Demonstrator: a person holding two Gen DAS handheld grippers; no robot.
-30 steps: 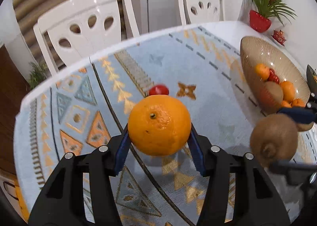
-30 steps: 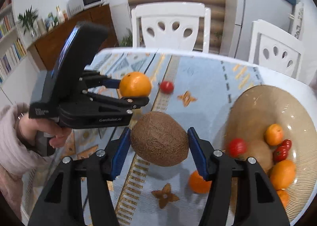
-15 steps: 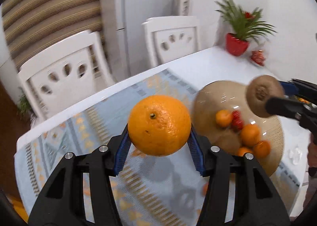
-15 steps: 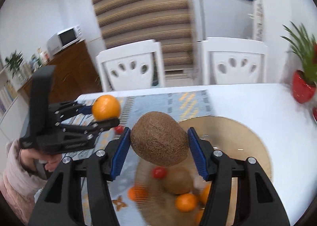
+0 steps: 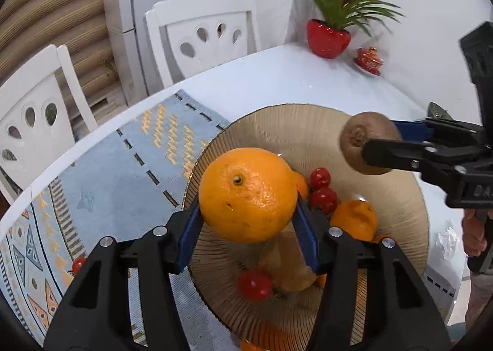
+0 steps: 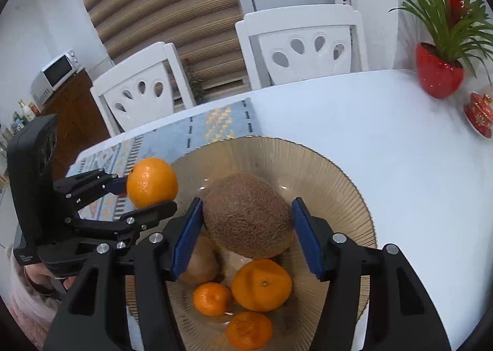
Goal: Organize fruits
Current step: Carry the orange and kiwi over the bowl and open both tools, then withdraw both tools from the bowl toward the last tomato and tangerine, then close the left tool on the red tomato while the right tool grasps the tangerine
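The left gripper [image 5: 248,221] is gripping an orange [image 5: 248,195] and the right gripper [image 6: 246,234] a kiwi [image 6: 248,215], both hanging over the bowl [image 6: 339,184] already holding fruit, while one tomato [image 5: 77,264] is waiting on the mat [image 5: 117,172].

Both wrist cameras look steeply down, close over the ribbed bowl [image 5: 400,184] [image 6: 345,184], sharing it from opposite sides.
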